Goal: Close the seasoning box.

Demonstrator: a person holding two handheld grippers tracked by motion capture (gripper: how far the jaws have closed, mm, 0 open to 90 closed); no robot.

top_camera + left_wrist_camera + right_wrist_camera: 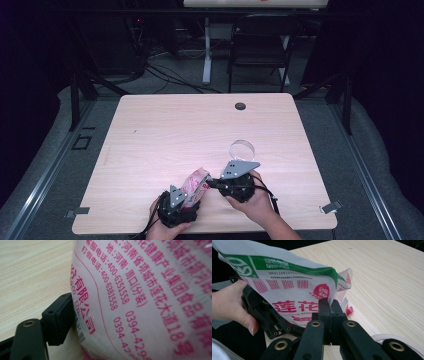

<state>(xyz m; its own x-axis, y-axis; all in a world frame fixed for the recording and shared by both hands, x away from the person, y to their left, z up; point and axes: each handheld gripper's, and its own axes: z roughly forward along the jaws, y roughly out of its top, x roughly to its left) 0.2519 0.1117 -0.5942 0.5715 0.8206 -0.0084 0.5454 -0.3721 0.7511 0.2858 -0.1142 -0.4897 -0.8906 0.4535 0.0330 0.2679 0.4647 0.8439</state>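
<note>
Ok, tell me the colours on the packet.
The packet is white with pink print and a green band along the top, clearest in the right gripper view.

Far and left parts of the table (pixel 165 125) lie open for passage. A tape roll (pixel 242 148) stands just beyond the right gripper (pixel 214 181), and a dark cap (pixel 240 106) sits near the far edge.

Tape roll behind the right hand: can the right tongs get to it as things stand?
Probably not yet. The right tongs are shut on the edge of the printed bag, which the left tongs hold too. The tape roll sits close with bare table around it, so after letting go, likely yes.
</note>
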